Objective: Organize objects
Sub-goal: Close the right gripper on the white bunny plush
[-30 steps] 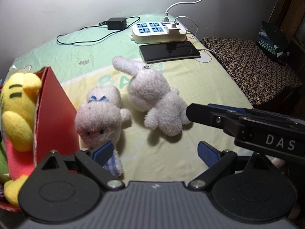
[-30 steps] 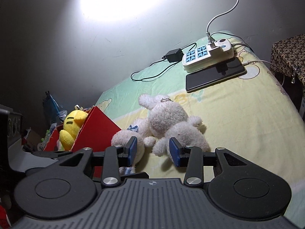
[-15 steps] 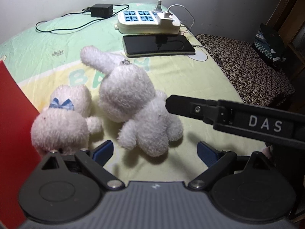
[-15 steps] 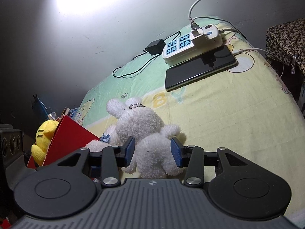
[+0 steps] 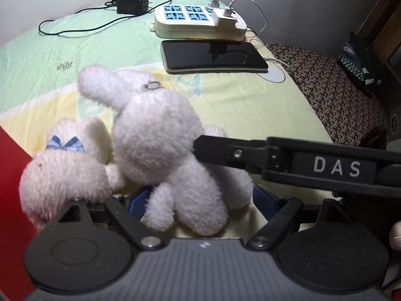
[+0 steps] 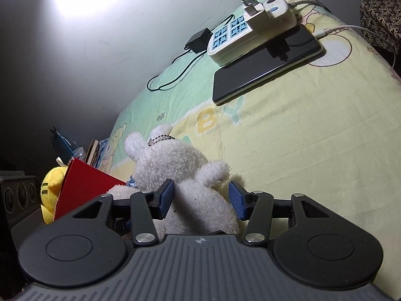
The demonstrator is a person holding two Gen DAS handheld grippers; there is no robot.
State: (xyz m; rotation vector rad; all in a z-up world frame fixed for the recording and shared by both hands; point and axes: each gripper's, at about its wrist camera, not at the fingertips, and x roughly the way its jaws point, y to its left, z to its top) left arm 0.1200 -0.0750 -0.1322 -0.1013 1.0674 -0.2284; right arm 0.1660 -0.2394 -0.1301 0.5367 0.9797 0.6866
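Left wrist view: the left gripper (image 5: 200, 198) has been brought down from a wide spread a second earlier, and its jaws are closing around the white rabbit plush (image 5: 165, 150), which lies on the bedsheet (image 5: 238, 105) beside the smaller plush (image 5: 67, 165); contact cannot be confirmed. Right wrist view: the right gripper (image 6: 201, 198) has been advanced to the same rabbit, jaws opening around its body, so a pick-up toward the red box (image 6: 82, 188) is judged imminent.

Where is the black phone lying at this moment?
In the left wrist view, the black phone lies flat on the bedsheet just in front of the white power strip, beyond the white plush rabbit.
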